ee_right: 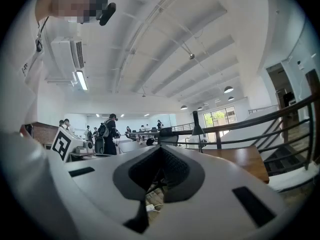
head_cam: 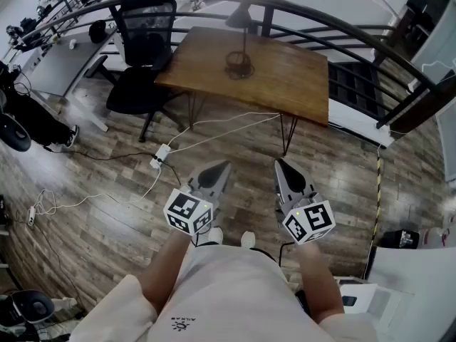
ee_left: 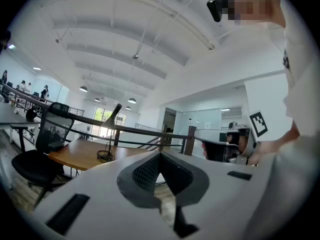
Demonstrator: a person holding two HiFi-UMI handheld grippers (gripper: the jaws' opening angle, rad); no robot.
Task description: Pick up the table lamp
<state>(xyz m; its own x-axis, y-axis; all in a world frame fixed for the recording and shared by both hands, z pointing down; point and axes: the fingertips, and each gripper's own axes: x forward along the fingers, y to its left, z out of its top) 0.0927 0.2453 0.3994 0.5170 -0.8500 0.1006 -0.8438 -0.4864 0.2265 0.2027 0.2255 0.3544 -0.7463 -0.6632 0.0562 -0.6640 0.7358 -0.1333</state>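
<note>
The table lamp [head_cam: 241,43], dark with a cone shade and a round base, stands near the far edge of a wooden table [head_cam: 292,84]. It is well ahead of both grippers. My left gripper [head_cam: 222,168] and right gripper [head_cam: 279,164] are held side by side over the floor, short of the table. Both have their jaws closed to a point with nothing between them. The left gripper view shows the lamp [ee_left: 111,134] small at the left, beyond my left gripper [ee_left: 160,154]. In the right gripper view the lamp [ee_right: 197,133] stands to the right of my right gripper [ee_right: 160,148].
A black office chair [head_cam: 142,48] stands at the table's left end. A dark curved railing [head_cam: 342,27] runs behind the table. On the wooden floor lie a power strip [head_cam: 159,155] and white cables. Grey desks are at the far left, where people stand.
</note>
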